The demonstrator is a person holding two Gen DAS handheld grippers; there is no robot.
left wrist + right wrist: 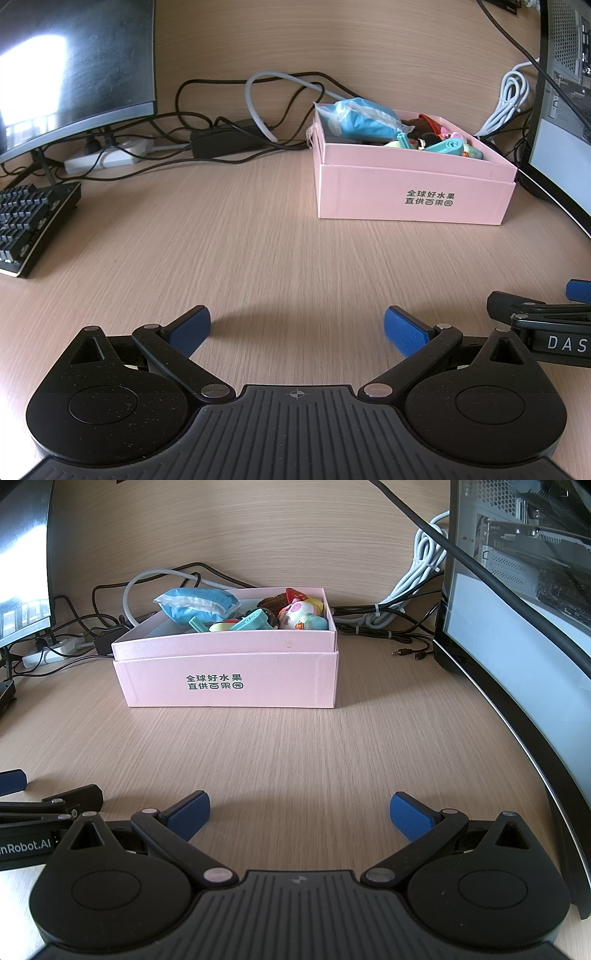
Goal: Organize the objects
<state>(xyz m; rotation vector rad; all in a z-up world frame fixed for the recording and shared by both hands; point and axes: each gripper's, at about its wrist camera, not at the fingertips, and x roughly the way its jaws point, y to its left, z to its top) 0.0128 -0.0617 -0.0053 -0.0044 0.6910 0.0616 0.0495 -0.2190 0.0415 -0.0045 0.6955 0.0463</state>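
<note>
A pink cardboard box (413, 195) (229, 679) with dark printed characters stands on the wooden desk (258, 251). Inside it lie a blue plastic packet (365, 118) (199, 603), a white-and-pink toy figure (299, 614), teal plastic pieces (448, 146) (251, 622) and other small toys. My left gripper (297, 325) hovers open over bare desk, short of the box and to its left. My right gripper (300, 810) is open too, straight in front of the box, nothing between its blue pads. Each gripper shows at the edge of the other's view.
A black keyboard (33, 225) and a monitor (70, 70) stand at the left, with a power strip (107, 155), a black adapter (225, 138) and tangled cables behind. A curved monitor (517, 686), a computer case (524, 528) and a white cable bundle (417, 583) fill the right side.
</note>
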